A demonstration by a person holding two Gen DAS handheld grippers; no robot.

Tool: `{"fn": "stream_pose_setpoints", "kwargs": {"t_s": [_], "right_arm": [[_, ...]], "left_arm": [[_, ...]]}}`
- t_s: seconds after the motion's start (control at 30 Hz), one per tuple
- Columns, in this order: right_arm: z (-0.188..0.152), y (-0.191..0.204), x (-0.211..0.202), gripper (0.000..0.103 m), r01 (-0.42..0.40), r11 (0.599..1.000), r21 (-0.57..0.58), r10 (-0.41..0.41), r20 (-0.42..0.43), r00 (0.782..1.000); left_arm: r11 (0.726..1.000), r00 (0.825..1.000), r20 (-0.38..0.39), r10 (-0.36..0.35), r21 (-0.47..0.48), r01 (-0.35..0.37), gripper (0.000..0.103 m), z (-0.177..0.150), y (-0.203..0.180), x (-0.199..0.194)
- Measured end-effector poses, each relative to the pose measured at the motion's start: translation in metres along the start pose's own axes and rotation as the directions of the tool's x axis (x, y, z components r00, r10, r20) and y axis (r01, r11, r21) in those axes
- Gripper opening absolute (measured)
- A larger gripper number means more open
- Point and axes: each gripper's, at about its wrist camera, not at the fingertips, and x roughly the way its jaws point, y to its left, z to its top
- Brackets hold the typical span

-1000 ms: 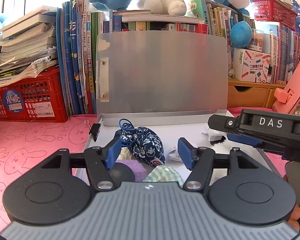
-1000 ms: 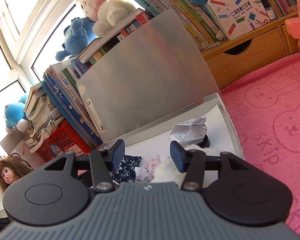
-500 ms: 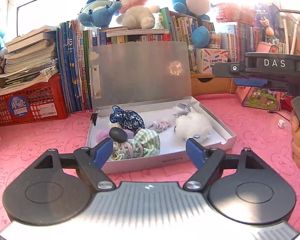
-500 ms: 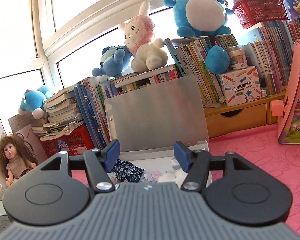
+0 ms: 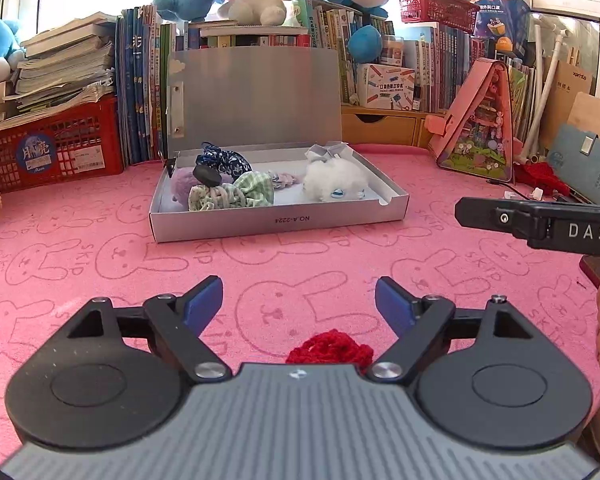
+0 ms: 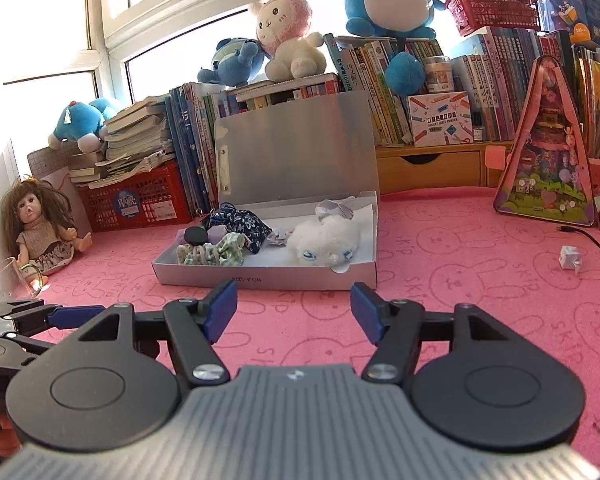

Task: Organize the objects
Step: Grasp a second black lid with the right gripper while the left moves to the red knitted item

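A silver box (image 5: 276, 222) with its lid up stands on the pink mat; it also shows in the right wrist view (image 6: 268, 280). Inside lie a blue floral pouch (image 5: 224, 160), a green checked scrunchie (image 5: 236, 196), a black disc (image 5: 207, 176), a white fluffy toy (image 5: 334, 178) and folded paper (image 5: 326, 150). My left gripper (image 5: 299, 304) is open and empty, well back from the box. A red knitted piece (image 5: 328, 350) lies on the mat just below it. My right gripper (image 6: 294, 312) is open and empty, in front of the box.
Books, plush toys and a red crate (image 5: 52, 152) line the back. A doll (image 6: 40, 232) and a glass (image 6: 8, 284) stand at the left. A pink triangular toy case (image 6: 548, 160) and a small folded paper (image 6: 570, 258) are at the right.
Both grippers have pulled back and away from the box, which now lies farther off. The left jaws have opened wider. The red knitted piece has come into view.
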Motion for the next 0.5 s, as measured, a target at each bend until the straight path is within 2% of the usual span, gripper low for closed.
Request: {"fn": "stream_pose_setpoints", "kwargs": {"t_s": [0.13,0.3,0.4,0.5], "right_arm": [[-0.020,0.005,-0.017,0.078,-0.003,1.000,-0.022,0.002,-0.031,1.000],[-0.042,0.011,-0.034,0.080,-0.055,0.994,-0.095,0.045,-0.098,0.994],[-0.050,0.014,-0.041,0.080,-0.110,0.989,-0.100,0.095,-0.144,0.985],[-0.059,0.021,-0.045,0.080,-0.212,0.971,-0.111,0.188,-0.194,0.963]], "left_arm": [[0.999,0.999,0.012,-0.038,0.022,0.038,0.091,-0.012,-0.005,-0.011],[0.996,0.999,0.005,-0.050,0.073,0.049,0.095,-0.026,-0.007,-0.018],[0.994,0.998,-0.007,-0.059,0.089,0.059,0.096,-0.032,-0.007,-0.019],[0.994,0.998,-0.005,-0.064,0.092,0.065,0.096,-0.036,-0.006,-0.020]]}}
